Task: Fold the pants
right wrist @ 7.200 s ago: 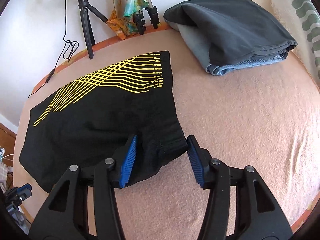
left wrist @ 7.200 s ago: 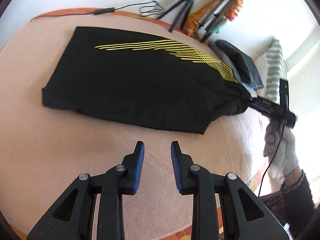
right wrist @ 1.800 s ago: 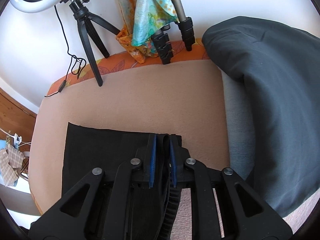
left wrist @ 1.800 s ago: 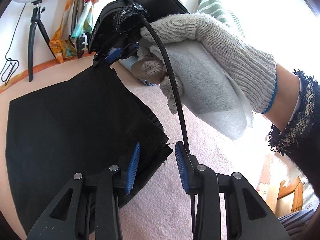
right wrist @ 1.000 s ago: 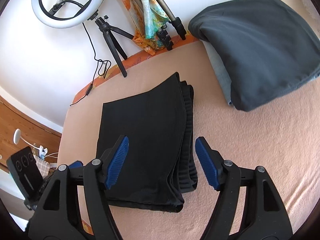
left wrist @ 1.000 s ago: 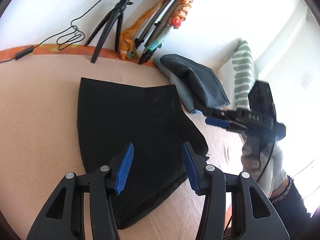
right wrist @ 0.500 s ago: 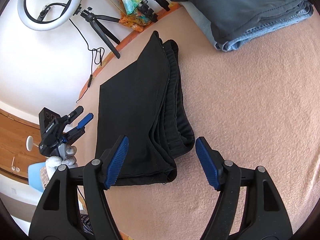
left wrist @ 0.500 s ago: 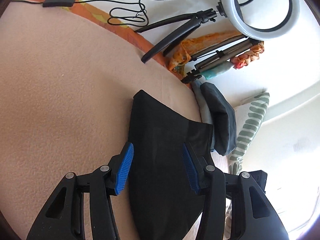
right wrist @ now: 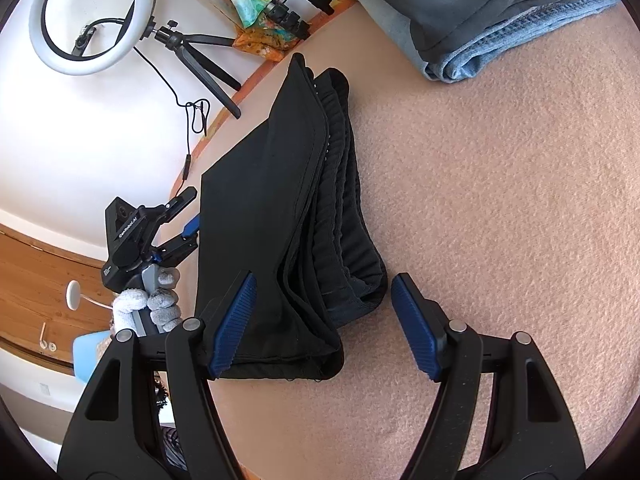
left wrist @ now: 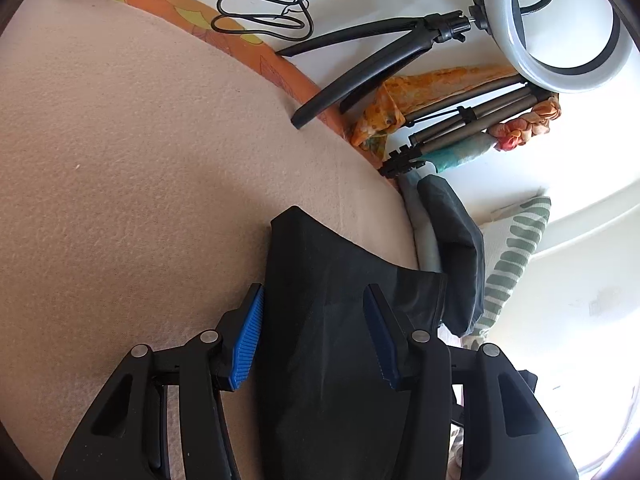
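The black pants [right wrist: 276,216] lie folded in half on the peach blanket [right wrist: 500,200], plain side up, ribbed waistband [right wrist: 344,216] stacked along the right edge. My right gripper [right wrist: 322,326] is open, its jaws straddling the near corner of the fold without gripping. My left gripper [left wrist: 314,338] is open at the opposite end, jaws either side of the black fabric [left wrist: 320,320]. It also shows in the right wrist view [right wrist: 188,216], held by a gloved hand at the pants' left edge.
A pile of folded grey and denim clothes [right wrist: 480,12] lies at the back right. A ring light on a tripod [right wrist: 92,16] and more tripods with a colourful scarf [right wrist: 260,4] stand along the wall. A striped pillow [left wrist: 516,248] sits beyond the clothes pile.
The striped pants were folded in half and let go. In the last half second both open grippers have come lower and closer to the folded pants' ends.
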`<state>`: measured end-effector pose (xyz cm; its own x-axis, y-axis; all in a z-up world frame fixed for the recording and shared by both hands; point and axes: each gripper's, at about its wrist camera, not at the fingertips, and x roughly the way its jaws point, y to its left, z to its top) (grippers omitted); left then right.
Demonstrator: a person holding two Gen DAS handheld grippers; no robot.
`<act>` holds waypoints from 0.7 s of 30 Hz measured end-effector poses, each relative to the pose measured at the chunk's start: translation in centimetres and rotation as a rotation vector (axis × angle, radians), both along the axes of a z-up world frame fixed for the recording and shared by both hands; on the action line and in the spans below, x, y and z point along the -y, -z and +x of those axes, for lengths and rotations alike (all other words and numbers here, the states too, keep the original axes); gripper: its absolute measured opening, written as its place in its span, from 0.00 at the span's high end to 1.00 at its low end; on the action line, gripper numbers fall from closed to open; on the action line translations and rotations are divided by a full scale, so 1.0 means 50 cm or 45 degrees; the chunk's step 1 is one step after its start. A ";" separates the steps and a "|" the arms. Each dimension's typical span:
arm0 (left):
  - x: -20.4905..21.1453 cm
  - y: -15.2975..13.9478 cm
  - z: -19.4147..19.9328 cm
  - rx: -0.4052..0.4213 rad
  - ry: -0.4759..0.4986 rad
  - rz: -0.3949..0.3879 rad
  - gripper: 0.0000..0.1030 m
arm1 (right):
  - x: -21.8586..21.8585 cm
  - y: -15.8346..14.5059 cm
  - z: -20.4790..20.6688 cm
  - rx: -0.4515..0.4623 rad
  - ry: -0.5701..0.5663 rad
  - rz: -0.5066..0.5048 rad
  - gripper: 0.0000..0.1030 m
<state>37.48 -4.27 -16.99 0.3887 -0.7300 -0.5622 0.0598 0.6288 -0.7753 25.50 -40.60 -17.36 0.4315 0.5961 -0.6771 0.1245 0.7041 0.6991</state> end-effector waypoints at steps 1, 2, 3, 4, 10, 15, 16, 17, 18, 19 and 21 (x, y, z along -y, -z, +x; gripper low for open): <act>0.003 0.000 0.001 0.011 0.003 0.000 0.53 | 0.002 0.001 0.003 0.004 0.011 0.020 0.28; 0.006 -0.001 0.001 0.024 0.008 0.001 0.53 | 0.003 0.003 0.006 0.007 0.016 0.040 0.28; 0.008 -0.001 0.001 0.036 0.013 0.000 0.53 | 0.002 0.005 0.009 0.008 0.015 0.058 0.27; 0.010 -0.001 0.001 0.044 0.016 0.000 0.53 | 0.000 0.005 0.012 0.012 0.014 0.064 0.28; 0.018 -0.002 0.008 0.059 0.011 0.003 0.54 | -0.033 -0.003 0.028 0.048 -0.021 -0.014 0.29; 0.033 -0.002 0.014 0.080 0.011 0.015 0.59 | -0.029 0.014 0.027 0.014 0.000 0.018 0.59; 0.035 0.000 0.017 0.077 0.010 0.022 0.62 | -0.029 0.015 0.026 0.016 0.003 0.016 0.60; 0.035 0.003 0.020 0.072 0.004 0.022 0.69 | -0.032 0.013 0.027 0.019 -0.003 -0.001 0.61; 0.033 0.008 0.023 0.061 -0.008 0.019 0.78 | -0.036 0.011 0.027 0.024 -0.011 -0.023 0.62; 0.030 0.013 0.027 0.044 -0.020 0.018 0.84 | -0.041 0.009 0.028 0.027 -0.014 -0.041 0.63; 0.026 0.023 0.034 0.025 -0.025 0.003 0.91 | -0.049 0.005 0.030 0.027 -0.018 -0.076 0.64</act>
